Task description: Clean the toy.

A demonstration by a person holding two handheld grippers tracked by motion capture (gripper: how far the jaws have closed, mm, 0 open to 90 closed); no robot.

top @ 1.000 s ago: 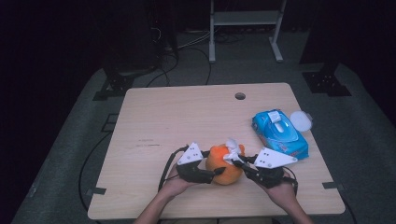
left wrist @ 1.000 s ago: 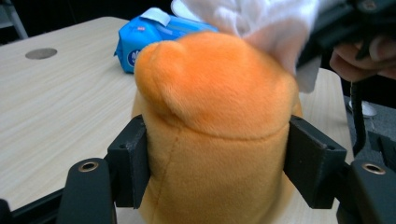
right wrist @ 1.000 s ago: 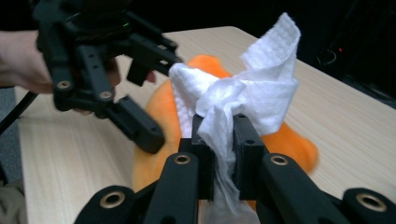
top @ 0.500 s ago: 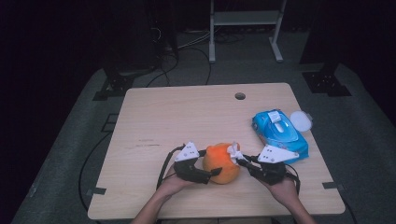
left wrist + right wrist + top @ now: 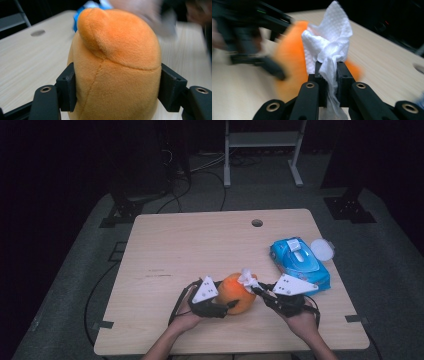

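An orange plush toy (image 5: 237,292) (image 5: 117,62) stands near the table's front edge. My left gripper (image 5: 227,304) (image 5: 117,85) holds it from the left. Its jaws have just been closing, and the pads now press into the plush on both sides. My right gripper (image 5: 255,289) (image 5: 331,67) comes in from the right, shut on a crumpled white wipe (image 5: 246,277) (image 5: 329,42). The wipe rests against the plush's upper right side (image 5: 289,55). In the right gripper view the left gripper (image 5: 262,60) shows blurred beyond the plush.
A blue pack of wipes (image 5: 300,262) lies right of the plush, its round white lid (image 5: 322,249) flipped open at the table's right edge. The wooden table (image 5: 200,245) has a cable hole (image 5: 257,223) near its far edge. A metal stand and cables are on the floor behind.
The left jaws stood wider around the plush half a second ago and have come back in on it. The wipe has shifted slightly over the plush's top right. Both hands stayed in place.
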